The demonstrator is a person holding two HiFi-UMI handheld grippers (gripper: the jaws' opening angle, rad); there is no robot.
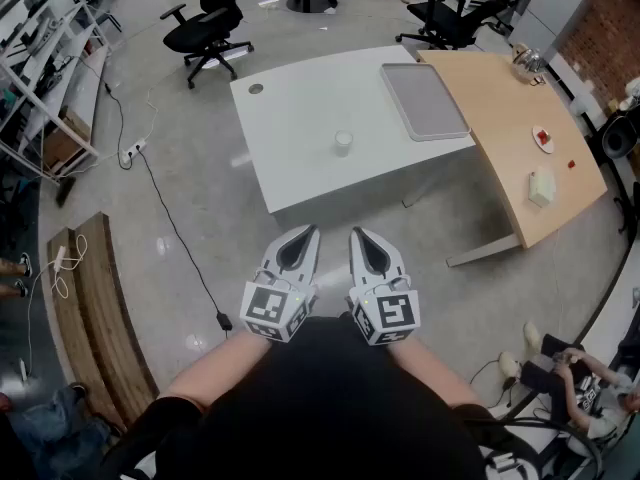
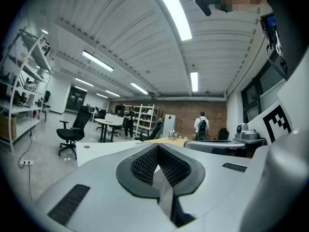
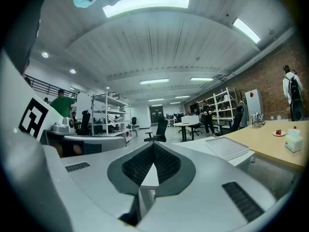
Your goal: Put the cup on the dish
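Cup (image 1: 343,142) stands alone mid white table (image 1: 290,118), grey tray (image 1: 424,100) near it by the far-right edge. L gripper (image 1: 303,236) & R gripper (image 1: 362,238): both closed, empty, close to body, floor (image 1: 200,198) between them & table. Office chair (image 1: 205,28) beyond.

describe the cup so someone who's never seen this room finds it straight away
Find the white table in the middle of the floor, butted against a wooden table. On its bare top, left of the grey tray and closer to the near edge, stands the cup. It is small, round and pale, whereas the tray is large, flat and rectangular.
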